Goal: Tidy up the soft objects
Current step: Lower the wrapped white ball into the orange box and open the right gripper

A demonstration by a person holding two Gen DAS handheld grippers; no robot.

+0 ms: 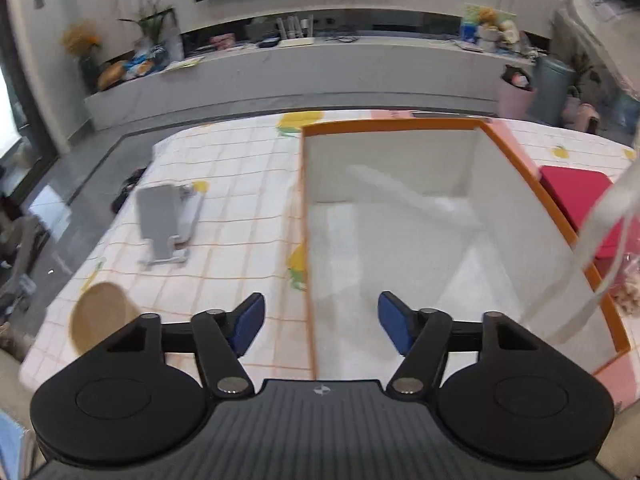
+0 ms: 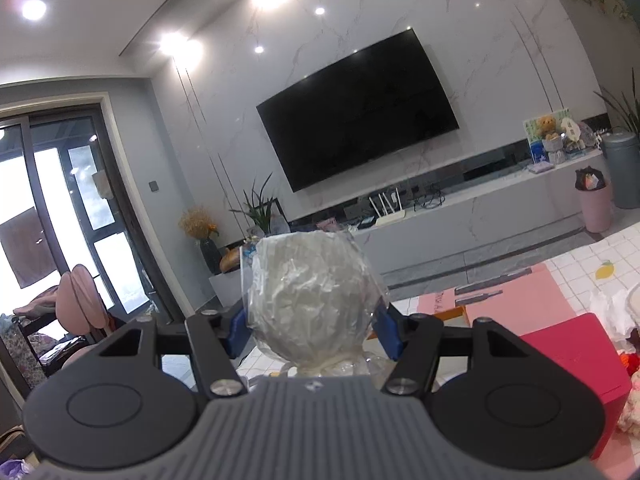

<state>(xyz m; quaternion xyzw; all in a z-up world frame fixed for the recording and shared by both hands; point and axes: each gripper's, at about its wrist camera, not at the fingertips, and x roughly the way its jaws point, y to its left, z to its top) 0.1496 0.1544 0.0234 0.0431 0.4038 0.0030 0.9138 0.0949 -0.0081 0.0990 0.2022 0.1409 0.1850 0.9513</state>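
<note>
A living room with a marble wall, a dark television and a long low console lies behind a table (image 1: 224, 200) spread with a lemon-print checked cloth.

The thing in hand is a soft white bundle wrapped in crinkled clear plastic (image 2: 312, 296), tied off at its lower end. It is lifted well above the table, in front of the television wall, gripped between the blue pads of the right gripper (image 2: 314, 330). The jaws stand fairly wide, closed only as far as the bundle's sides, which bulge above the pads.

The likely goal is the white bin with the orange rim (image 1: 528, 184), which stands toward the table's right side and looks empty of objects in the left wrist view. A pale blurred shape at that view's right edge may be the wrapped bundle hanging over the bin's right wall; I cannot say for sure.

To do this step well, I judge that the bundle should be carried over the middle of the bin's opening and lowered past the rim before the pads part, since slippery film can slide out of a light grip. Squeezing harder would only crush it.

The left gripper (image 1: 322, 322) is spread wide and holds nothing, hovering over the bin's near left wall. A red box (image 2: 568, 356) sits beside the bin's right wall, and a grey stand (image 1: 166, 220) and a round tan disc (image 1: 102, 316) lie toward the table's left edge.
</note>
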